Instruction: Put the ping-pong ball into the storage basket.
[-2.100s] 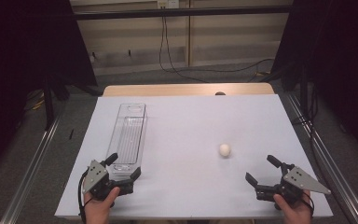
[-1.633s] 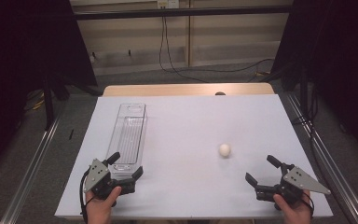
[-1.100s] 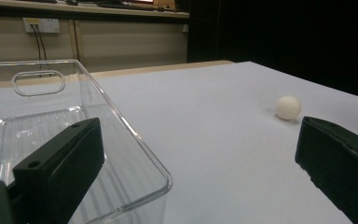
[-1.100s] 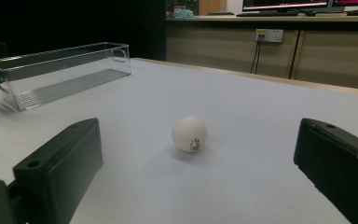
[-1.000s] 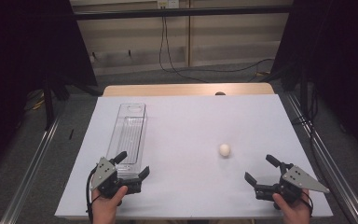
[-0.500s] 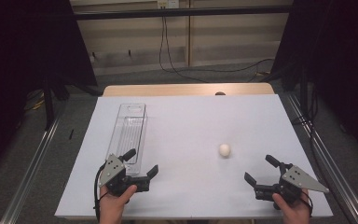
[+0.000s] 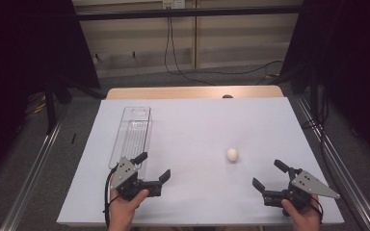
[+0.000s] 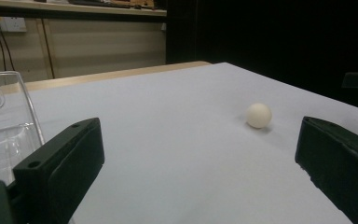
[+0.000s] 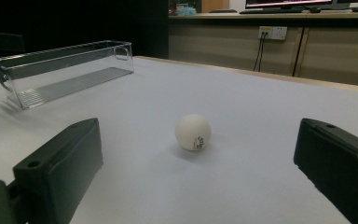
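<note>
- The white ball [image 7: 231,154] rests on the white table [image 7: 197,120], right of centre, well apart from the clear bin [image 7: 131,132] at the left.
- The left gripper [image 7: 154,167], jaws spread and empty, sits at the bin's near end, angled toward the ball.
- The right gripper [image 7: 268,174], jaws likewise apart and empty, faces the ball from the near right.
- Recommended: centre the ball between the jaws, keep them low, and close gently so it cannot roll away.
</note>
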### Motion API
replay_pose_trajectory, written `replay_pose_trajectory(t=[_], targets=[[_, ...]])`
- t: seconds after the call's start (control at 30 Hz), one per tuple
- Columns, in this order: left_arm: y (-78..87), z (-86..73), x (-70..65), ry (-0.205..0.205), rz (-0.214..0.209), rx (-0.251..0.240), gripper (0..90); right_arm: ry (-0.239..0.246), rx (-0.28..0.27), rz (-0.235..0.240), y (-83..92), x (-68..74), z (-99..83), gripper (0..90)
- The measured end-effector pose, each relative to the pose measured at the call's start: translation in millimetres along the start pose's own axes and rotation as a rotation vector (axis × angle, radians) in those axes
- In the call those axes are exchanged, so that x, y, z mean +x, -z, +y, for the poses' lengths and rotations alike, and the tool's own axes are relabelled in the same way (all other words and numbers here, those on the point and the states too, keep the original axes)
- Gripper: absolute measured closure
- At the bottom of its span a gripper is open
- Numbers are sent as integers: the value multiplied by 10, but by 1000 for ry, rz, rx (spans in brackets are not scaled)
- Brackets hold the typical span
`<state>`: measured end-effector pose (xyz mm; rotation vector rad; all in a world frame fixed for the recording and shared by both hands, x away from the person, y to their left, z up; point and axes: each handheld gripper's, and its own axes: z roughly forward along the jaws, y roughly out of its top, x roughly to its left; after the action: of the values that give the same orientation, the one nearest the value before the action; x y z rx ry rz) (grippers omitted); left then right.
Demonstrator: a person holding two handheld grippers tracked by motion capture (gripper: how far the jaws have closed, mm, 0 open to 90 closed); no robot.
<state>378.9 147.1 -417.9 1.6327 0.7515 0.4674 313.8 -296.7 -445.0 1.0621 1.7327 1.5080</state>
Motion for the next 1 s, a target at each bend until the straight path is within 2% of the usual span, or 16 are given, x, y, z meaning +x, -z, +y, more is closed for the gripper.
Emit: replay_pose_trajectory(t=[0.07, 0.13, 0.23, 0.33, 0.37, 0.5, 0.77, 0.8, 0.83, 1.0], targets=[[-36, 7, -25, 2, -14, 0, 14, 1, 0, 3, 2, -1, 0, 8], [-53, 10, -37, 9, -12, -4, 14, 0, 0, 2, 3, -2, 0, 8], [-84, 17, -47, -6, -17, 8, 14, -5, -1, -2, 4, -1, 1, 8], [-119, 11, -67, -4, -24, 14, 15, -8, -4, -5, 8, -1, 4, 8], [-131, 9, -78, 6, -23, 8, 15, -8, -4, -5, 8, -1, 4, 8], [-153, 14, -91, 2, -26, 7, 15, -7, -5, -4, 10, -4, 5, 8], [-173, 9, -95, -26, -39, 36, 15, -6, 4, 8, 7, 3, 3, 8], [-188, 5, -111, -4, -33, 23, 15, -3, 3, 7, 5, 1, 1, 8], [-193, 5, -112, -1, -36, 23, 15, -3, 3, 7, 5, 1, 1, 8], [-222, 5, -123, -13, -41, 33, 15, -5, 3, 9, 6, 2, 4, 8]])
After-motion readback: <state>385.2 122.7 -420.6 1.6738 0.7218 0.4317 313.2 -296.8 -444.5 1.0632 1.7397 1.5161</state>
